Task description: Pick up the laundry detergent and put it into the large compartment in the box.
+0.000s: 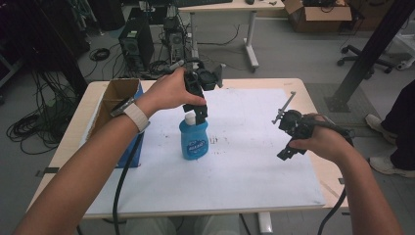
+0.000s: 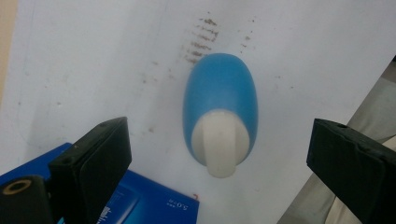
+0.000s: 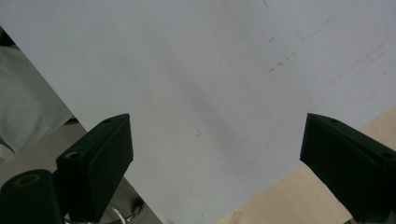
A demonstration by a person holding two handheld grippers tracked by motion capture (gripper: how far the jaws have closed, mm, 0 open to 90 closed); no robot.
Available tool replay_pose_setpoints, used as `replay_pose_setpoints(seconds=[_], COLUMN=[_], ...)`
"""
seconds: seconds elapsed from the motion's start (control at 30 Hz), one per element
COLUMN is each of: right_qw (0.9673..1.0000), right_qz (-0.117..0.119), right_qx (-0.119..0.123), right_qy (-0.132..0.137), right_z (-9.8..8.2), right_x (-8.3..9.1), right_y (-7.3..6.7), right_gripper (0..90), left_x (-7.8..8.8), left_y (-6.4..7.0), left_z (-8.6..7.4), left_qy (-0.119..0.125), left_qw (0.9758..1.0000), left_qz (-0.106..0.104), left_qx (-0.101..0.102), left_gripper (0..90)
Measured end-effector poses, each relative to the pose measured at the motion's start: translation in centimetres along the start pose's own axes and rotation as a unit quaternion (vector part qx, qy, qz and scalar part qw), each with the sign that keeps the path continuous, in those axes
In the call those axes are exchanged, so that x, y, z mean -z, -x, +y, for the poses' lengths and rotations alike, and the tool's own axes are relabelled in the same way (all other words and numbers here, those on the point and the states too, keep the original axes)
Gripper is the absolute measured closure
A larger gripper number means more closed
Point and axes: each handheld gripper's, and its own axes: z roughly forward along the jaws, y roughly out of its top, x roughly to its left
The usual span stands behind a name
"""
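A blue bottle (image 1: 195, 141) with a white cap (image 1: 190, 119) stands upright on the white sheet (image 1: 244, 166) near the table's middle. My left gripper (image 1: 199, 113) hangs straight over it, pointing down, jaws level with the cap. In the left gripper view the bottle (image 2: 219, 100) is seen from above, and the left gripper (image 2: 219, 135) is open wide with the cap (image 2: 220, 147) between its jaws, not touching either. My right gripper (image 1: 288, 151) is held over the right side of the sheet. The right gripper (image 3: 217, 135) is open with nothing in it.
An open cardboard box with blue sides (image 1: 119, 100) stands at the table's left edge, close to the bottle; its blue side (image 2: 149, 203) is near the left jaw. Behind the table are computer towers (image 1: 137, 44), cables and a desk. A person's leg (image 1: 401, 127) is at the right.
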Motion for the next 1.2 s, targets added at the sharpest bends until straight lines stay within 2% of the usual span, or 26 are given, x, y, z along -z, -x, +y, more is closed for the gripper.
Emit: replay_pose_setpoints(seconds=[0.43, 1.2], right_qw=[1.0, 1.0], right_qz=[0.001, 0.002], right_qx=[0.0, -0.001], right_qy=[0.0, 0.003], right_z=[0.0, -0.2], right_x=[-0.3, -0.4], right_y=[0.1, 0.1], right_gripper=[9.3, 9.4], left_x=[-1.6, -4.2], left_y=[-0.2, 0.4], left_z=[-0.2, 0.1], left_qy=[0.002, -0.005], left_qw=[1.0, 1.0], left_qz=[-0.005, -0.003], left_qx=[0.007, 0.001], left_gripper=[7.0, 7.2])
